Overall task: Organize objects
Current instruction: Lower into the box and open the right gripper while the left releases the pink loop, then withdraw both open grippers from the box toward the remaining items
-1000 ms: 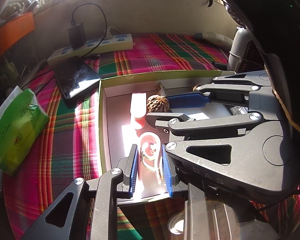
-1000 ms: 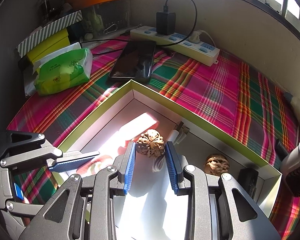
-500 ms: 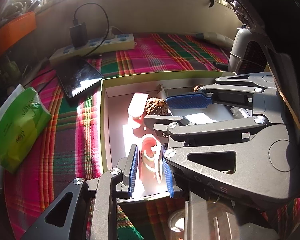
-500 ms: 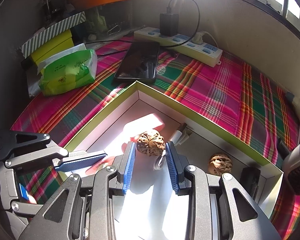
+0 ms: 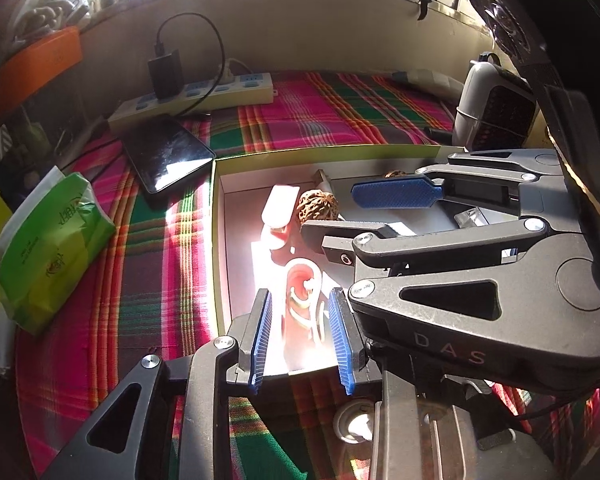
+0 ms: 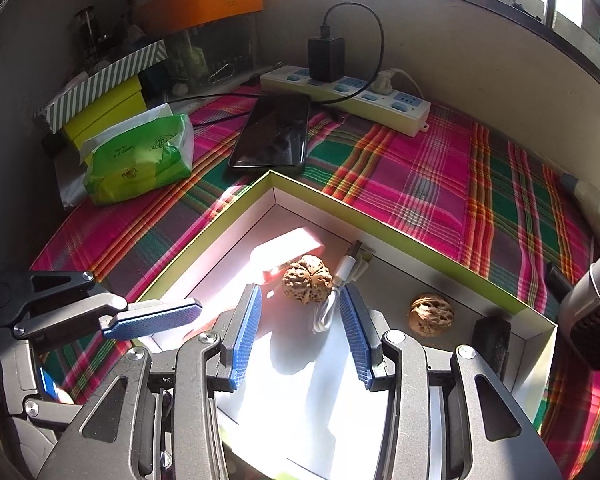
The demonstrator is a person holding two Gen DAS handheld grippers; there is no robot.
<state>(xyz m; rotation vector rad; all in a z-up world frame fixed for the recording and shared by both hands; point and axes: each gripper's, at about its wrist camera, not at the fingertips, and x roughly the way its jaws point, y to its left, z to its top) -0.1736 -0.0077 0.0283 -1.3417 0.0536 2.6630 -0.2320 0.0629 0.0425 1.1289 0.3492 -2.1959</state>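
Observation:
A shallow green-rimmed box [image 5: 216,216] [image 6: 380,220] lies on the plaid cloth. In it are a ridged walnut [image 6: 307,279] [image 5: 317,205], a smoother walnut [image 6: 431,314], a white USB cable [image 6: 342,280], a pink-and-white case [image 5: 278,208] and a small black block [image 6: 492,338]. My right gripper [image 6: 300,300] is open, its blue pads just short of the ridged walnut, not touching it. My left gripper [image 5: 300,306] stands open around a pink-and-white looped item [image 5: 300,292] at the box's near end; contact is unclear.
A black phone [image 6: 274,132] lies beyond the box corner, with a white power strip and charger [image 6: 352,92] behind it. A green tissue pack [image 6: 140,160] and striped and yellow boxes [image 6: 100,100] are at the left. A grey-white device [image 5: 492,116] stands at the right.
My right gripper opened, let go of the ridged walnut and drew back; the walnut now rests on the box floor. The left gripper barely moved.

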